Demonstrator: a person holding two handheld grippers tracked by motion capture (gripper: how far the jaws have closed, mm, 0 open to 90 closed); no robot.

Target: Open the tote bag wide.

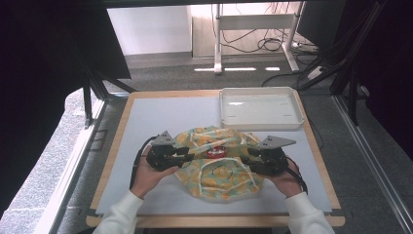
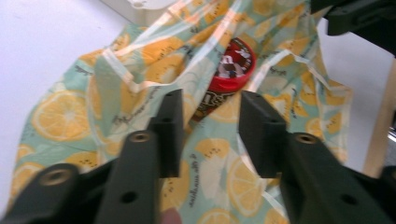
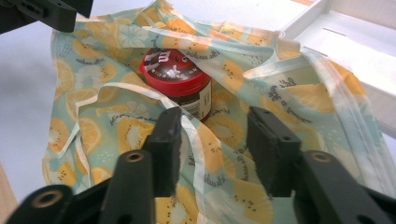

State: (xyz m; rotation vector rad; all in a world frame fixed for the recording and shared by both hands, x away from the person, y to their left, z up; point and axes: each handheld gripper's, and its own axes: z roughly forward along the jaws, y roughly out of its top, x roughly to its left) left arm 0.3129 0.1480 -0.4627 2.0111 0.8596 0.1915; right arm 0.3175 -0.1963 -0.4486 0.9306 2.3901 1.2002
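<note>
A person sits at a table covered by a pale grey mat, holding a two-jaw gripper in each hand. In the middle of the mat lies a crumpled cloth bag printed with orange and lemon slices on mint green, trimmed with cream tape. A jar with a red lid sits inside the bag's folds, only its lid and a strip of dark label visible (the rest is buried in cloth, and the lid's printing is too blurred to read).

From the high view, the left gripper comes in from the bag's left side and the right gripper from its right, each pointing inward toward the jar, their tips at the bag's edges. White sleeves are cut off at the bottom edge.

In the left gripper view, the left gripper has its black jaws partly apart, with patterned cloth showing in the gap; whether the pads pinch that cloth cannot be made out. In the right gripper view, the right gripper also stands partly apart, a cream strap running between its jaws, and contact is equally unclear.

A white tray sits at the mat's far right corner, just beyond the bag.
</note>
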